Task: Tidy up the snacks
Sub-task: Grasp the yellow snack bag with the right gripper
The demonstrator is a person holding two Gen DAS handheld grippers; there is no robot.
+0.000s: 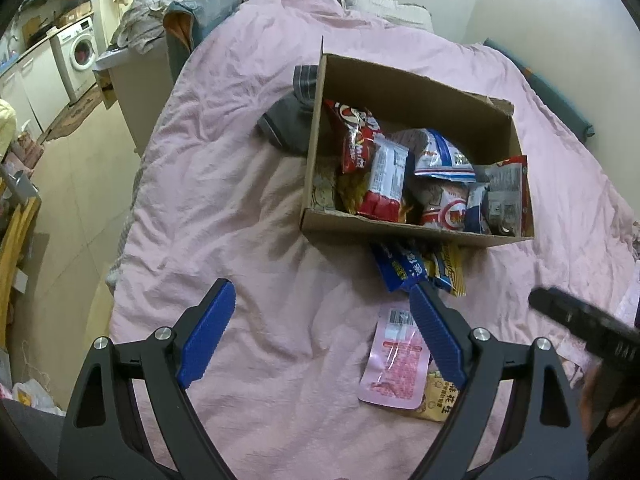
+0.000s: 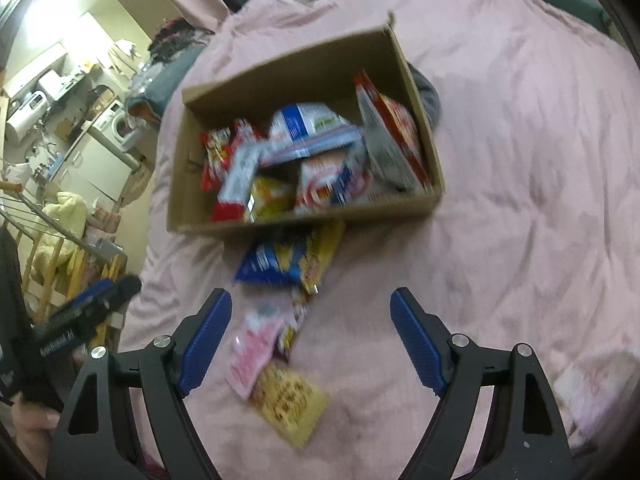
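Observation:
An open cardboard box [image 1: 404, 232] sits on a pink bed cover and holds several snack packets [image 1: 384, 178]. It also shows in the right wrist view [image 2: 188, 188]. On the cover in front of it lie a blue packet [image 1: 398, 266], a yellow packet [image 1: 450, 268], a pink packet [image 1: 394, 364] and a tan packet [image 2: 290, 400]. My left gripper [image 1: 322, 294] is open and empty above the cover, left of the loose packets. My right gripper [image 2: 310, 304] is open and empty above the pink packet [image 2: 254, 346].
A grey garment [image 1: 286, 122] lies behind the box's left side. The bed's left edge drops to a tiled floor [image 1: 80, 200] with a washing machine [image 1: 78, 54] and cluttered furniture. A wall [image 1: 540, 12] runs along the right. A pillow [image 1: 384, 4] lies at the head.

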